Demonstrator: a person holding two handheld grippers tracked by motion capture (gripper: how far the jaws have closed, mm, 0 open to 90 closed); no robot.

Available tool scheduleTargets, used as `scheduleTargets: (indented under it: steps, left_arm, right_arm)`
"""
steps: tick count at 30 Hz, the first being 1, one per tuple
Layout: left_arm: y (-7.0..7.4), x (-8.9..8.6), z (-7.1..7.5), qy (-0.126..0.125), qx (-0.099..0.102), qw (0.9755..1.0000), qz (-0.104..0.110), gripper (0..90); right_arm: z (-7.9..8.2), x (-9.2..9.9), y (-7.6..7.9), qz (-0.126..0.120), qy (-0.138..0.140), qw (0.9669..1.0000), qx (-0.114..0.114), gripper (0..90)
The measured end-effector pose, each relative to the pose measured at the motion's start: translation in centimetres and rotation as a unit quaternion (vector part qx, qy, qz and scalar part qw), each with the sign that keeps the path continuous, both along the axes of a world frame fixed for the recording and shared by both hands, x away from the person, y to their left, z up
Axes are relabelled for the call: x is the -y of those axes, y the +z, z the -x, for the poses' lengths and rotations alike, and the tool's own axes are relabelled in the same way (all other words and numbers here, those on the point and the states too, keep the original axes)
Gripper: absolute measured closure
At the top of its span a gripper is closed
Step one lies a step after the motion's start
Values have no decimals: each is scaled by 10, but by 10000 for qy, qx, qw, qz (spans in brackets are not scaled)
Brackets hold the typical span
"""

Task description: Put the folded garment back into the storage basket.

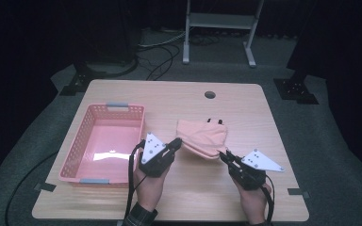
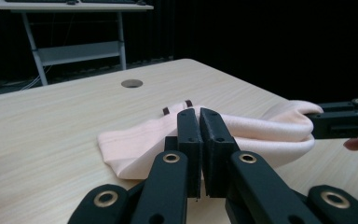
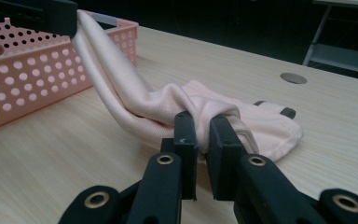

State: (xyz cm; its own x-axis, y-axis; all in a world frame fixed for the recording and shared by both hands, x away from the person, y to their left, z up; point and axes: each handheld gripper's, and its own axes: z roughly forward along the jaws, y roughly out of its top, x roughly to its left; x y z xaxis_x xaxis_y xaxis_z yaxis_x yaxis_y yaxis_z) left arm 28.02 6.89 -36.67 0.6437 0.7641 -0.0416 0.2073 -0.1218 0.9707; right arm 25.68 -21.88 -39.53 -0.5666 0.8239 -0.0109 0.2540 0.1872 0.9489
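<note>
Both grippers clamp the pink cloth [image 1: 201, 137]: left gripper [image 1: 176, 144] has its jaws shut on one near corner, right gripper [image 1: 226, 156] has its jaws shut on the other. Cloth lies folded on the table [image 1: 245, 197] ahead of both jaws, pink basket [image 1: 74, 149] beside the left one. Best to lift both corners evenly, keeping tension so the fold holds. No readable writing or labels.

No readable text, label, brand or number shows anywhere
</note>
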Motion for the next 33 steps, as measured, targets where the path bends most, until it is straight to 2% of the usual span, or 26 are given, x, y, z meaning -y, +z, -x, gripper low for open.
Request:
scheduleTargets:
  steps: [9, 16, 25, 33]
  left_arm:
    - [14, -5, -11, 95, 135, 9998, -73, 874]
    - [20, -15, -18, 182, 139, 9997, -64, 874]
    - [28, -35, -23, 311, 172, 9992, -196, 875]
    - [32, -57, -26, 476, 203, 9986, -119, 876]
  right_arm:
    - [-13, -11, 11, -30, 46, 9999, 92, 837]
    - [-24, -19, 19, -116, 91, 9998, 110, 837]
    - [-39, -36, 29, -162, 170, 9996, 171, 837]
    - [-49, -58, 33, -172, 335, 9991, 190, 837]
